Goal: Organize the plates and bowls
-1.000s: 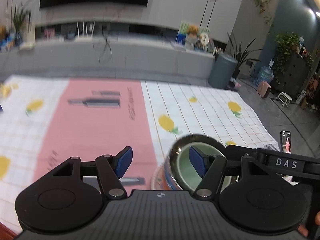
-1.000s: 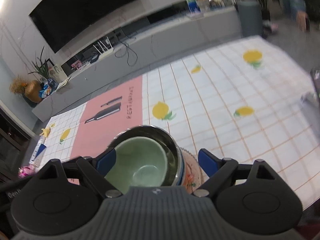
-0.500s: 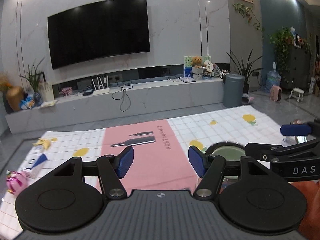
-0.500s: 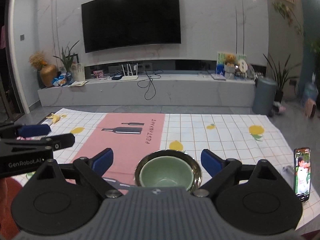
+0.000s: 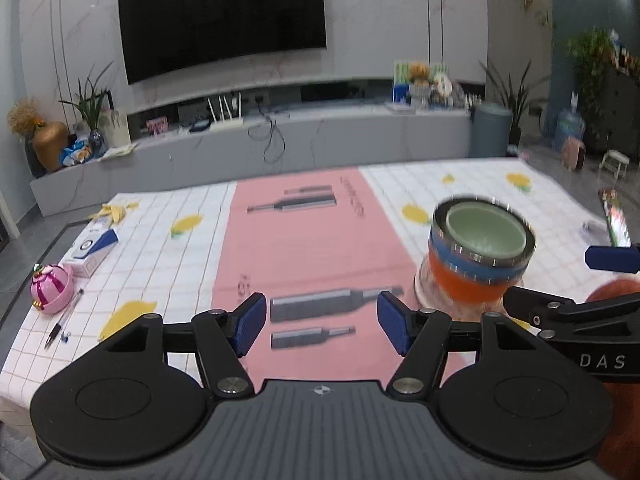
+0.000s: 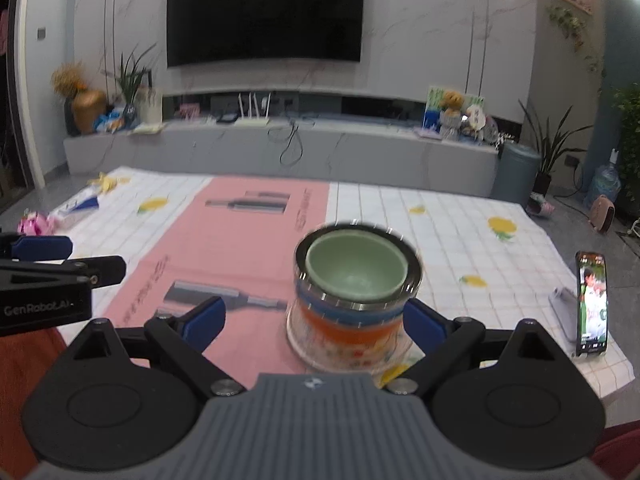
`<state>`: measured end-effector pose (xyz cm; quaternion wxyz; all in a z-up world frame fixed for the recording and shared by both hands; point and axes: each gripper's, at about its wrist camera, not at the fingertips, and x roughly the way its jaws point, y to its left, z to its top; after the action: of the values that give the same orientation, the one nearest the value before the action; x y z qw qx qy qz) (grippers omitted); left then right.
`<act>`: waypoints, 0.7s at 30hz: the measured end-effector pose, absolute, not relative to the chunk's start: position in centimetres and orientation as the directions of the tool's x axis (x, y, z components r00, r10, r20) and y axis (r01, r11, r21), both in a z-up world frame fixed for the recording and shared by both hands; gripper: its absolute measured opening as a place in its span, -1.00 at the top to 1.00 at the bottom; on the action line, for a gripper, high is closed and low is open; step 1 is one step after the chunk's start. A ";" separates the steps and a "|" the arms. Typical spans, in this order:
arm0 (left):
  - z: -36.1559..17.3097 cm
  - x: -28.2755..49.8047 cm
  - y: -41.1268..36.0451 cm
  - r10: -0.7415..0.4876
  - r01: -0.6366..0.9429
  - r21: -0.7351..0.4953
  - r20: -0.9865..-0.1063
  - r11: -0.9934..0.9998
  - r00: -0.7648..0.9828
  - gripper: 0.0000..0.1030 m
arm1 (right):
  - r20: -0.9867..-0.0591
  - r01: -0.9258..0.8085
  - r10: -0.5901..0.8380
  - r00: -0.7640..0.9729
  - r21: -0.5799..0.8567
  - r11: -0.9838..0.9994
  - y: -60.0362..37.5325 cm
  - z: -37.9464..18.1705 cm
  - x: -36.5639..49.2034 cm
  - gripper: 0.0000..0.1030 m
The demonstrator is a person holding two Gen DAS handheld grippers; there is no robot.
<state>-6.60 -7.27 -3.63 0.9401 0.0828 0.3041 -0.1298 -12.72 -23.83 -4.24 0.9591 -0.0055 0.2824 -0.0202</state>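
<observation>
Behind everything a marble wall carries a dark television (image 6: 264, 12) above a long grey shelf, and in front of it the counter (image 5: 472, 184) is spread with a checked cloth printed with lemons and a pink strip showing bottles. Near the middle of that cloth, on the edge of the pink strip, stands the stack of bowls (image 6: 354, 304): a green bowl (image 6: 354, 270) nested inside a steel bowl, which sits in a blue-rimmed orange one, with a pale patterned dish at the bottom; the stack is blurred in both views. The right gripper (image 6: 316, 322) has its fingers spread wide and has just been opening; the stack appears between them, nearer the right finger, though whether it touches cannot be told. The left gripper (image 5: 322, 326) is also spread apart, with only the pink strip between its fingers, and the stack lies off to its right. Only the right view shows a phone (image 6: 592, 304) propped upright with its screen lit near the counter's right edge. Only the left view shows clearly a blue and white box (image 5: 94, 250), a pink round toy (image 5: 52, 288) and a pen (image 5: 64, 320) along the left edge.
</observation>
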 end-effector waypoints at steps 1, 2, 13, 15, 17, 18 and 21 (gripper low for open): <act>-3.9 -6.6 -7.3 -0.192 0.296 0.080 -0.599 0.952 0.777 -0.50 | -0.554 0.033 -0.039 0.831 -0.021 0.999 -23.7 -4.5 -12.6 -0.82; -4.3 -6.5 -7.3 -0.188 0.295 0.080 -0.608 0.952 0.771 -0.51 | -0.567 0.029 -0.035 0.823 -0.019 0.999 -23.7 -4.7 -12.4 -0.82; -6.7 -5.0 -7.6 -0.152 0.294 0.088 -0.698 0.952 0.699 -0.51 | -0.676 0.070 -0.053 0.735 -0.003 0.998 -24.0 -7.2 -9.8 -0.82; -6.8 -4.8 -7.7 -0.146 0.294 0.092 -0.705 0.951 0.694 -0.51 | -0.682 0.069 -0.056 0.730 -0.008 0.998 -24.0 -7.3 -9.4 -0.82; -6.8 -4.5 -7.7 -0.135 0.288 0.099 -0.709 0.952 0.692 -0.52 | -0.687 0.068 -0.057 0.725 -0.010 0.998 -24.1 -7.4 -9.0 -0.83; -6.7 -4.4 -7.7 -0.131 0.285 0.101 -0.710 0.953 0.692 -0.52 | -0.688 0.069 -0.056 0.723 -0.010 0.998 -24.1 -7.4 -8.8 -0.83; -6.7 -4.1 -7.8 -0.127 0.284 0.107 -0.709 0.953 0.694 -0.53 | -0.695 0.071 -0.057 0.717 -0.008 0.997 -24.2 -7.5 -8.3 -0.83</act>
<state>-4.13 -7.80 -6.65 0.9143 0.1044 0.3749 -0.1124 -8.35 -24.22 -7.47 0.9265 0.0097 0.3745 -0.0346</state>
